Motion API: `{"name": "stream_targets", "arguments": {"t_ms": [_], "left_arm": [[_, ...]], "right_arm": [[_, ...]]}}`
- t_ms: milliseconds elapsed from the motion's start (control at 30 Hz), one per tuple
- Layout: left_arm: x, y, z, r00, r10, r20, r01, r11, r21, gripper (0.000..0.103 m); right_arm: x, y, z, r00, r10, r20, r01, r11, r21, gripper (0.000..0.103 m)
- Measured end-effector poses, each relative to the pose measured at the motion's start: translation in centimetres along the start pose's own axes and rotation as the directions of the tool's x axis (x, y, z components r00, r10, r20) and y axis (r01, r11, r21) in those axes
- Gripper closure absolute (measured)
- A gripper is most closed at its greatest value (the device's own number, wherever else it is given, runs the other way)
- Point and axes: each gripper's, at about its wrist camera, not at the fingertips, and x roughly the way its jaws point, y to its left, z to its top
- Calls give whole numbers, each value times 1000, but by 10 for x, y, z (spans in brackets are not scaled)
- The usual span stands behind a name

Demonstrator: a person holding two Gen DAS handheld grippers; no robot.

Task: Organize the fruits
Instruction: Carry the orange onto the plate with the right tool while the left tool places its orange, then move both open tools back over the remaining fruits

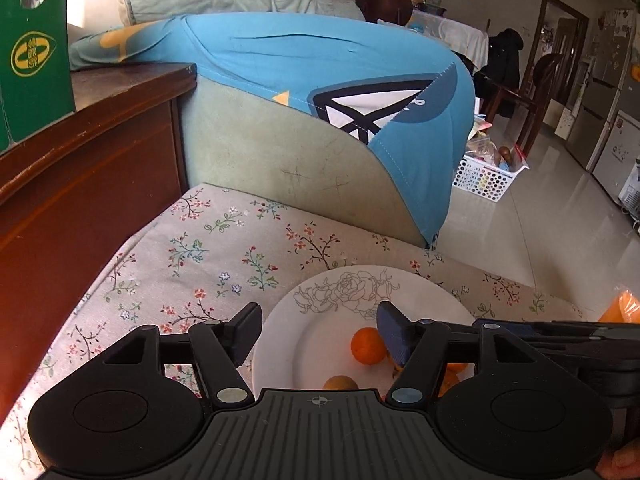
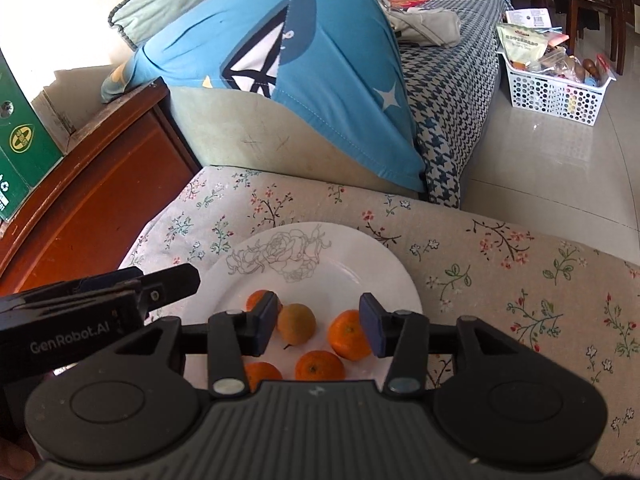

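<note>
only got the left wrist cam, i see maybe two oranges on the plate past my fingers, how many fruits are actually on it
Observer: Five on the plate: four oranges and one duller yellowish fruit.
Operator: is the right gripper holding any
Observer: No. The right gripper is open over the plate, and its pads press on nothing.
Operator: whats past that blue cloth
Observer: A sofa seat with a houndstooth cover, with loose items lying on it.
</note>
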Motion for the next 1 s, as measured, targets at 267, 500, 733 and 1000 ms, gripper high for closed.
{"name": "stream_targets", "arguments": {"t_ms": [267, 500, 733, 1000], "left_arm": [[-26, 14, -11, 997, 55, -63, -56, 998, 0, 37], [-69, 25, -28, 998, 41, -45, -42, 999, -3, 36], [-88, 34, -48, 997, 22, -71, -19, 999, 44, 36], [-97, 46, -74, 994, 28, -102, -21, 998, 62, 36]], "right_arm": [[-24, 24, -12, 999, 18, 30, -15, 995, -98, 56], [-50, 35, -36, 999, 36, 31, -33, 996, -87, 56], [-75, 37, -70, 999, 53, 10, -52, 994, -95, 56], [-83, 44, -100, 998, 62, -30, -65, 991, -120, 56]]}}
